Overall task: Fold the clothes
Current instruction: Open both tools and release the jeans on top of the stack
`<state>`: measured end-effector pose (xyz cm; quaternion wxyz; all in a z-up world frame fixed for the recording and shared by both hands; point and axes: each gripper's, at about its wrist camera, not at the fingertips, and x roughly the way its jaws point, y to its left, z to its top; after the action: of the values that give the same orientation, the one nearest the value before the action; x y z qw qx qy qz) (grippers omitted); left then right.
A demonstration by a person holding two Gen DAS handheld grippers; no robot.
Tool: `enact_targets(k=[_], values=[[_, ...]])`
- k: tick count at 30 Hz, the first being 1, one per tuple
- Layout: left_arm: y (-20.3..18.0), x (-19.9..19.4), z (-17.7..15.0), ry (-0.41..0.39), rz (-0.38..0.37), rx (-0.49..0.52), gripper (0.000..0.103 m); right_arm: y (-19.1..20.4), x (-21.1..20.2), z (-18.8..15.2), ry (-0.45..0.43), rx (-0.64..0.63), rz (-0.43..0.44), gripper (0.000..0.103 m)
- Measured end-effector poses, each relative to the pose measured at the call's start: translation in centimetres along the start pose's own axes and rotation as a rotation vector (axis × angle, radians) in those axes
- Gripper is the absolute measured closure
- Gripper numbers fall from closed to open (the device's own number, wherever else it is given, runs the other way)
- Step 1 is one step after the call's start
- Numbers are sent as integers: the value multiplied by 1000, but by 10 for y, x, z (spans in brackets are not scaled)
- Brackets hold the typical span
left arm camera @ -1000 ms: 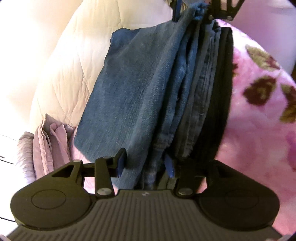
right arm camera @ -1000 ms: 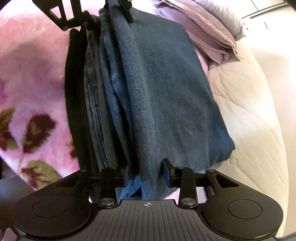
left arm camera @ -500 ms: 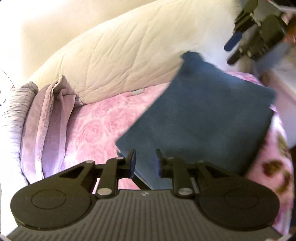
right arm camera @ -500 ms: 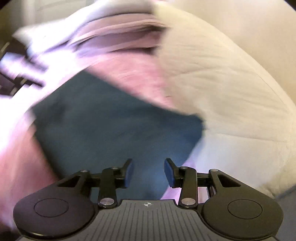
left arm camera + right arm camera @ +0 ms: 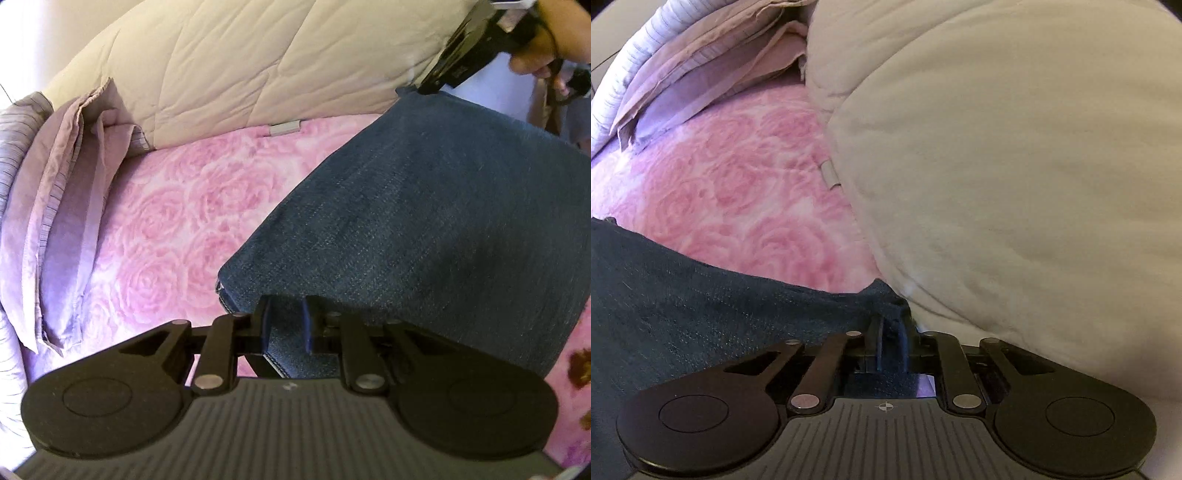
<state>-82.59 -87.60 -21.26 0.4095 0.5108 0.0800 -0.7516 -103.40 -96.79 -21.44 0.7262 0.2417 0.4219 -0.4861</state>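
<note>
Both sets of jaws have just been closing and now pinch denim: my left gripper (image 5: 284, 325) clamps the near corner of the folded jeans (image 5: 424, 229), my right gripper (image 5: 890, 345) the bunched far corner beside the cream quilt (image 5: 1015, 147). The jeans lie flat on the pink rose blanket (image 5: 166, 214), so I judge the next fold calls for raising both corners together. I would keep them level, clear of the quilt, or the layers slip apart.
</note>
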Motion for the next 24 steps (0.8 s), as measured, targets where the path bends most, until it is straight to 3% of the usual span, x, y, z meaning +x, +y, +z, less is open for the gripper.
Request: enact_targets(k=[4, 8, 11, 15, 18, 21, 24], values=[[12, -27, -8, -9, -24, -82, 87, 12, -45, -12, -39, -16, -12, 88], [12, -73, -35, -66, -48, -147, 87, 44, -92, -49, -79, 30, 107, 83], [-7, -75, -56, -32, -123, -178, 86, 69, -109, -87, -40, 36, 158, 79], [-28, -56, -63, -18, -89, -144, 87, 82, -103, -117, 16, 64, 171, 78], [-29, -69, -57, -11, -61, -159, 87, 85, -101, -125, 21, 77, 166, 78], [-34, -98, -59, -39, -34, -168, 86, 85, -128, -122, -22, 135, 157, 78], [-47, -93, -72, -9, -34, -177, 86, 92, -127, -134, 4, 174, 175, 78]])
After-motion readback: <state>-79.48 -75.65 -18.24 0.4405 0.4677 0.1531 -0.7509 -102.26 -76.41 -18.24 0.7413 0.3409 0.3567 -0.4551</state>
